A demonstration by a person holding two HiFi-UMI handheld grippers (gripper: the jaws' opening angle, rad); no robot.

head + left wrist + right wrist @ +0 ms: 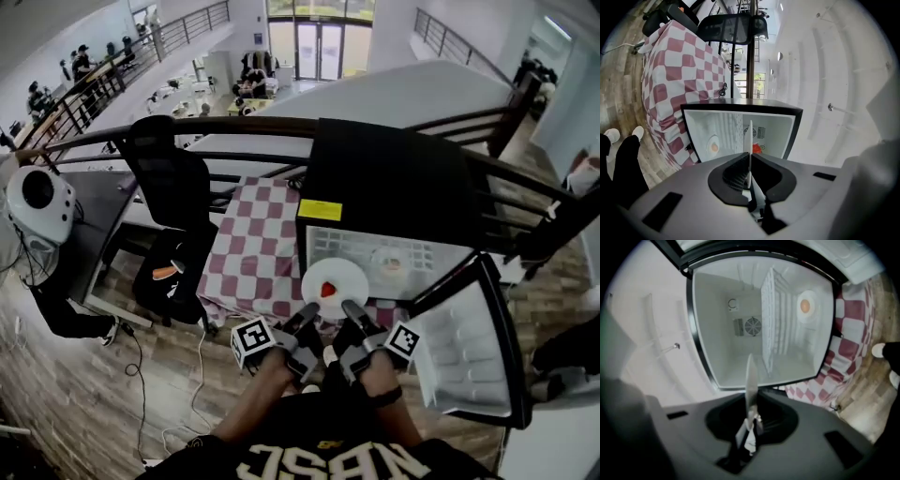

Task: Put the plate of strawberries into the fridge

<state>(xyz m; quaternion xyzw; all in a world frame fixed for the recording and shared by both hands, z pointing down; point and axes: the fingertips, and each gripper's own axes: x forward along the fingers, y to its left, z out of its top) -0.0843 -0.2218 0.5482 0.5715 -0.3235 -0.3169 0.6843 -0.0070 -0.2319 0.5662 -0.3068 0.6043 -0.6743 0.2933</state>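
A white plate (339,274) with one red strawberry (328,290) hangs level just in front of the open black mini fridge (394,178). My left gripper (308,314) is shut on the plate's near left rim. My right gripper (352,309) is shut on its near right rim. In the left gripper view the plate (750,136) shows edge-on between the jaws (749,176), with the strawberry (757,149) to its right. In the right gripper view the plate (751,380) stands edge-on in that gripper (752,417), facing the white fridge interior (726,357).
The fridge door (466,349) stands open to the right. Inside, a small plate with an orange-centred food item (387,265) lies on the wire shelf (771,329). A table with a red-and-white checked cloth (253,244) and a black office chair (173,187) stand left of the fridge, in front of a railing.
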